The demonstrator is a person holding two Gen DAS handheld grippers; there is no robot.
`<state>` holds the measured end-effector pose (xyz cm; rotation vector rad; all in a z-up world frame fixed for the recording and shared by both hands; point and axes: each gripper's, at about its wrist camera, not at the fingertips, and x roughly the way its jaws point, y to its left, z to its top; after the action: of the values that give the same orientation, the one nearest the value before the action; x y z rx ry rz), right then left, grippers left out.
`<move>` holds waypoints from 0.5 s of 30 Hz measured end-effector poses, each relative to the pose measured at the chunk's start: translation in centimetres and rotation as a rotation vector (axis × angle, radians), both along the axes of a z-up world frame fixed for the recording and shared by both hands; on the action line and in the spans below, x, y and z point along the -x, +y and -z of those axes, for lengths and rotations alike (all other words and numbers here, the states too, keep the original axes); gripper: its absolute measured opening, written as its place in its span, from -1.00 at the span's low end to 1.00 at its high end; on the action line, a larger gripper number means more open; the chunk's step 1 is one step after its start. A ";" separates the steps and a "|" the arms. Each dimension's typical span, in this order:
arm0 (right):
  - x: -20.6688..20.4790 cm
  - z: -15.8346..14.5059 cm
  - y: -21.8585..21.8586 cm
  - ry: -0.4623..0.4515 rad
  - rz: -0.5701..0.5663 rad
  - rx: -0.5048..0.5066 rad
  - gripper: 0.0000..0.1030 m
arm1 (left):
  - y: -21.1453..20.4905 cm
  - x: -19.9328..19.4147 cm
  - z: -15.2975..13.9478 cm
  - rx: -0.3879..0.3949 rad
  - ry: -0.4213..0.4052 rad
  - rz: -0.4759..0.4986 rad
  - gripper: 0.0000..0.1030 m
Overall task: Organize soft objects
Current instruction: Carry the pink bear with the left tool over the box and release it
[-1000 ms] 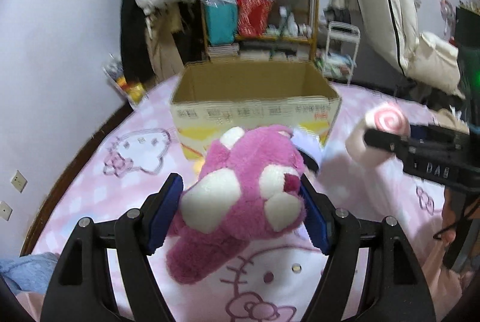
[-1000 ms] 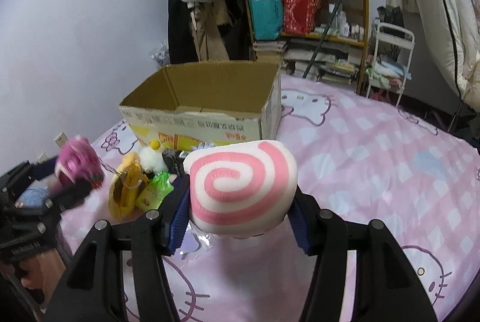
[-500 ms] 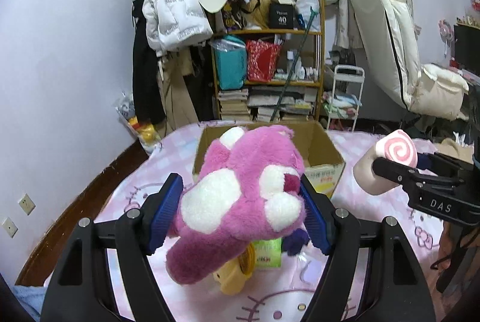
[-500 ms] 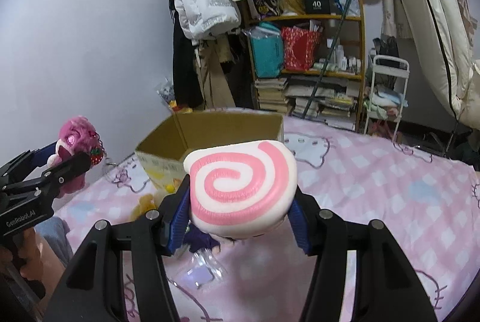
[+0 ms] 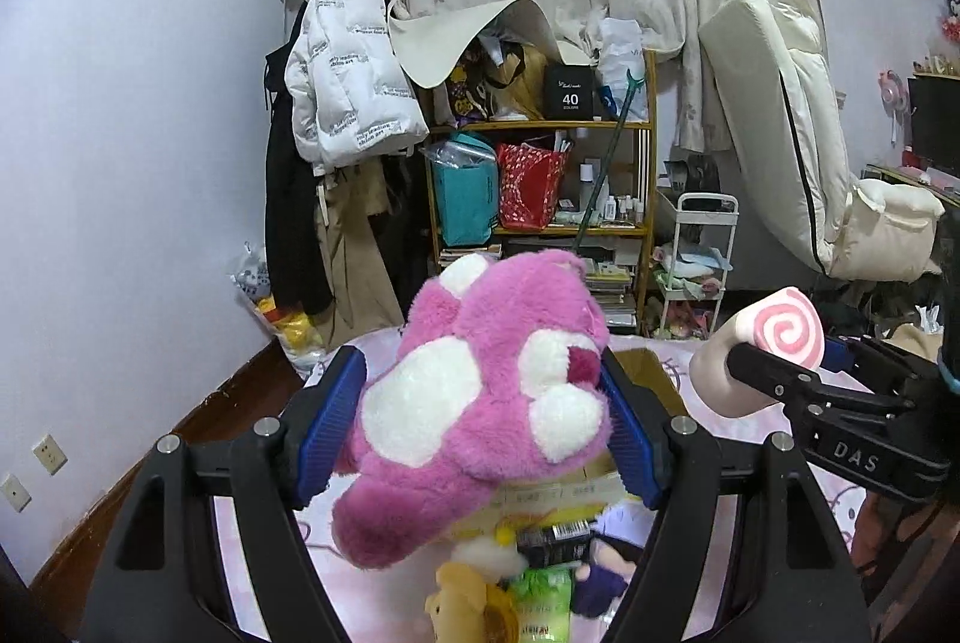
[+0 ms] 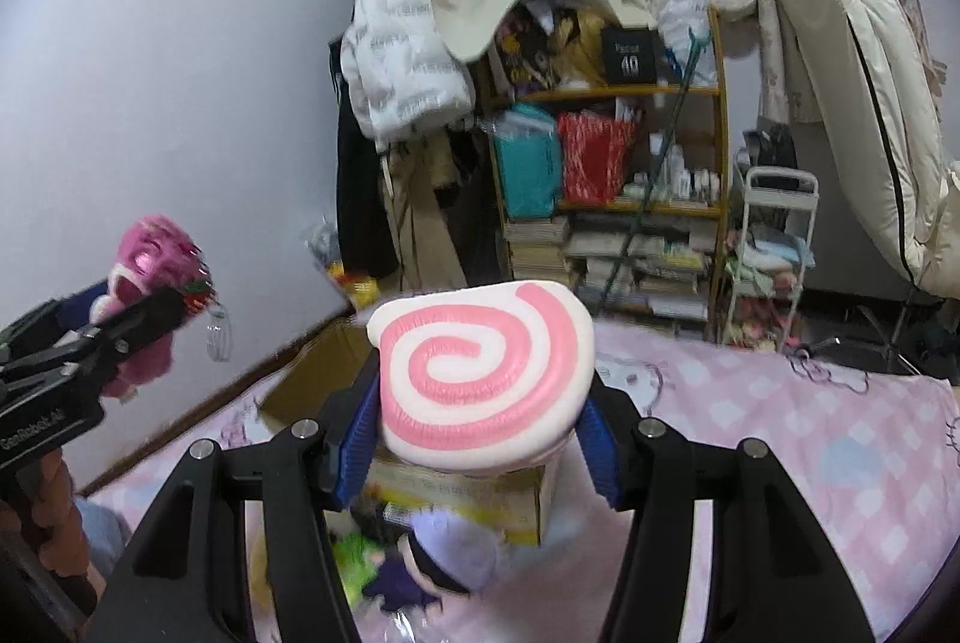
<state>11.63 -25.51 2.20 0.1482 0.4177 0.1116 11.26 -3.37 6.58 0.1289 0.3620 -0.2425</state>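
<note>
Left gripper [image 5: 483, 430] squeezing one pink bear [image 5: 480, 397], my right gripper [image 6: 477, 436] pinching one swirl cushion [image 6: 483, 373], both up over one cardboard box [image 6: 474, 493] on the bed [image 6: 780, 439]

Dim indoor light, fisheye-warped edges, slight motion blur

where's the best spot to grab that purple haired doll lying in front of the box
Judging by its pose, grip the doll across its round head, coming from above. The head is the bulkiest, most exposed part; the dark body below is smaller and crowded by the green packet.
</note>
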 end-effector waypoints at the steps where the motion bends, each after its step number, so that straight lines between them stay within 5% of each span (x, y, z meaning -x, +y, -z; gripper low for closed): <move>1: -0.2 -0.2 0.1 -0.011 0.005 0.003 0.19 | -0.1 -0.3 -0.2 0.002 -0.005 0.000 0.44; 15: -3.2 -0.4 0.8 -0.078 0.064 0.039 0.20 | -0.3 -3.5 1.3 -0.006 -0.040 -0.031 0.44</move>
<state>14.80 -24.72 2.65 0.1183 0.3366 0.0457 14.75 -3.67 5.30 0.1336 0.3243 -0.2077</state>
